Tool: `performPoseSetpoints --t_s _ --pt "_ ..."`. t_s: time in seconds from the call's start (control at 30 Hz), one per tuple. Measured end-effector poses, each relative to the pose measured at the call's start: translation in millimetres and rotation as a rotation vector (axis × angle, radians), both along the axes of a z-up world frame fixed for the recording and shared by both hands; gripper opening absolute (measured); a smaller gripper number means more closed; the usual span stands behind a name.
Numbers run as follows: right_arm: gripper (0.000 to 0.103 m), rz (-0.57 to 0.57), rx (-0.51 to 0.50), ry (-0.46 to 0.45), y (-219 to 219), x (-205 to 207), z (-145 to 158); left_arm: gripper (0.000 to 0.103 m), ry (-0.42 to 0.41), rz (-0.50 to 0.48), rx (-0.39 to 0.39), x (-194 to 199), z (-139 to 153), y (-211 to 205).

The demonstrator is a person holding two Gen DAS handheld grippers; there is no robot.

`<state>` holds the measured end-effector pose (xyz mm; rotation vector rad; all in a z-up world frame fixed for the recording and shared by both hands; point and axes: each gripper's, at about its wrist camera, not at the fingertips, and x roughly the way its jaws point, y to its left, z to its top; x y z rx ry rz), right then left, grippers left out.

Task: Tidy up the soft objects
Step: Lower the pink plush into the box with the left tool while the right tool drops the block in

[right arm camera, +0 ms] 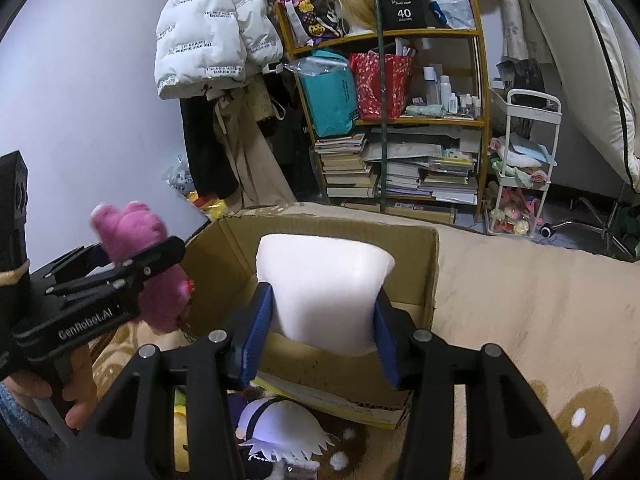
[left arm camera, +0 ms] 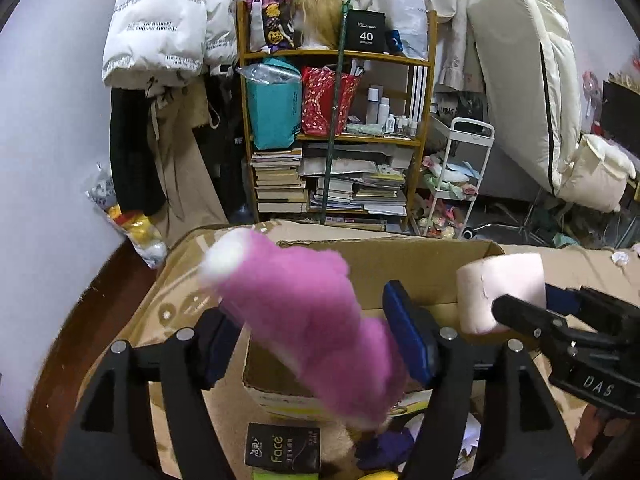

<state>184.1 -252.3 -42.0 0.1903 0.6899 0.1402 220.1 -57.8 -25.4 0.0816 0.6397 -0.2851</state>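
Soft objects are held above an open cardboard box [right arm camera: 408, 276], a corrugated brown carton standing on a beige fleecy blanket [right arm camera: 520, 300] with brown-and-white patches. Behind stands a wooden shelf [left arm camera: 332, 136] crammed with books, bags and bottles, with a white quilted jacket [left arm camera: 160, 20] hanging beside it.

A white foam cushion [right arm camera: 324, 284], smooth and blocky with rounded corners, sits squeezed between the blue ribbed pads [right arm camera: 256, 340] of the right gripper [right arm camera: 320, 340], whose jaws are clamped on its lower sides; its bottom edge is hidden behind the pads.

A pink plush toy [left arm camera: 308, 320], fuzzy and long with a white tip, hangs over the box in the left gripper [left arm camera: 308, 340]; motion blur smears its outline, and the jaws look closed on its body, though the left pad is partly covered.

Below, a white-and-purple plush [right arm camera: 276, 428] lies half hidden under the gripper frame, and a black packet [left arm camera: 282, 450] marked "Face" is cut off at the edge.
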Motion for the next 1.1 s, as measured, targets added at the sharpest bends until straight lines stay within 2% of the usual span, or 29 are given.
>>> performPoseSetpoints --t_s 0.1,0.17,0.4,0.47,0.53,0.67,0.73,0.83,0.93,1.1 --pt "0.053 0.005 0.001 0.014 -0.1 0.9 -2.9 0.072 0.003 0.004 0.009 1.5 -1.5 -0.2" --pt "0.054 0.006 0.002 0.022 0.9 1.8 -4.5 0.082 -0.001 0.006 0.009 0.8 -1.2 0.2" --pt "0.057 0.009 0.014 0.032 -1.3 3.5 -5.9 0.082 -0.01 0.038 0.047 -3.1 1.0 4.9" --pt "0.066 0.005 0.018 0.025 -2.2 2.8 -4.1 0.082 -0.008 0.049 0.056 -4.8 2.2 11.1" --pt "0.071 -0.004 0.015 0.011 -3.2 -0.3 -0.9 0.082 -0.007 0.062 0.072 -8.2 3.8 15.6" --pt "0.072 -0.007 0.014 0.007 -2.3 -6.1 6.2 0.09 0.004 0.078 0.079 -15.4 10.3 25.8" --pt "0.074 -0.006 0.016 0.011 -1.8 -9.3 8.8 0.09 -0.005 0.086 0.077 -21.7 15.3 30.1" --pt "0.099 -0.014 0.012 0.005 1.1 -17.3 12.8 0.092 -0.01 0.087 0.098 -31.9 20.9 33.3" --pt "0.099 -0.005 -0.001 -0.006 7.1 -26.1 17.0 0.095 -0.009 0.09 0.122 -43.6 24.7 36.9" --pt "0.099 0.01 -0.015 0.001 15.5 -38.5 22.1 0.095 0.026 0.09 0.157 -59.3 29.9 40.5"
